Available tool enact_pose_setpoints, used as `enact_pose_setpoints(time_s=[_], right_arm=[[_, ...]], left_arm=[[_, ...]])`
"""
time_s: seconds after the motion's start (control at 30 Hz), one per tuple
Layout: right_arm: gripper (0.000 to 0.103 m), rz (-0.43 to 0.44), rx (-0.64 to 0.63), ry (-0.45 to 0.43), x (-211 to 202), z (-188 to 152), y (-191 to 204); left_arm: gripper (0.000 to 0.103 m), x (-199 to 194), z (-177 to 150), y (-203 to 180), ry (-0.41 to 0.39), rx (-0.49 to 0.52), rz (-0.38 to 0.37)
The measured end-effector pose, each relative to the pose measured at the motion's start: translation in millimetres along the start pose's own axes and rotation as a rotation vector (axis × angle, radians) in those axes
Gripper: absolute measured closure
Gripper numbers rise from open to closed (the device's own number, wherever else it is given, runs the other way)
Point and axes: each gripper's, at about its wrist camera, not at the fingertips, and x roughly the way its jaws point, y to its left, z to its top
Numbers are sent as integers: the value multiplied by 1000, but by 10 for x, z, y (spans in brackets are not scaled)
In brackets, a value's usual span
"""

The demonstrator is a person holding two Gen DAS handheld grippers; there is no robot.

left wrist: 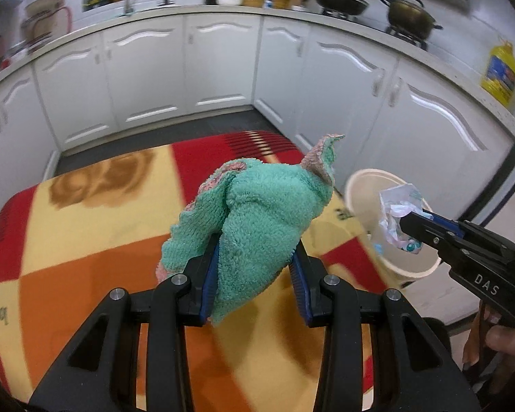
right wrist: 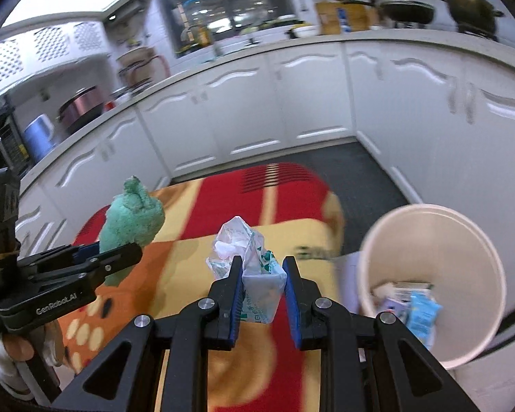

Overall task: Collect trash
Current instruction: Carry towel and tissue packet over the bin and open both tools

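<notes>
My left gripper (left wrist: 257,257) is shut on a green fluffy cloth (left wrist: 257,216) and holds it above the red, orange and yellow table cover (left wrist: 86,233). The cloth also shows in the right wrist view (right wrist: 130,223). My right gripper (right wrist: 261,267) is shut on a crumpled white plastic wrapper (right wrist: 247,257), held above the table left of the beige trash bin (right wrist: 429,226). In the left wrist view the wrapper (left wrist: 398,213) hangs over the bin's rim (left wrist: 357,185). The bin holds several wrappers (right wrist: 415,305).
White kitchen cabinets (left wrist: 219,68) run around the back and right. The counter carries a wok (left wrist: 340,0), a pot (left wrist: 408,13) and a yellow oil bottle (left wrist: 501,72). Dark floor (right wrist: 360,171) lies between the table and the cabinets.
</notes>
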Motion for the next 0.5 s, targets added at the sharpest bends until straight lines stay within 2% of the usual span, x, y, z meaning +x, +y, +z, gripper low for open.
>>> enact_pose_setpoints(time_s=[0.5], right_arm=[[82, -166, 112, 12, -115, -27, -932]], left_arm=[[67, 661, 328, -915, 78, 83, -131]])
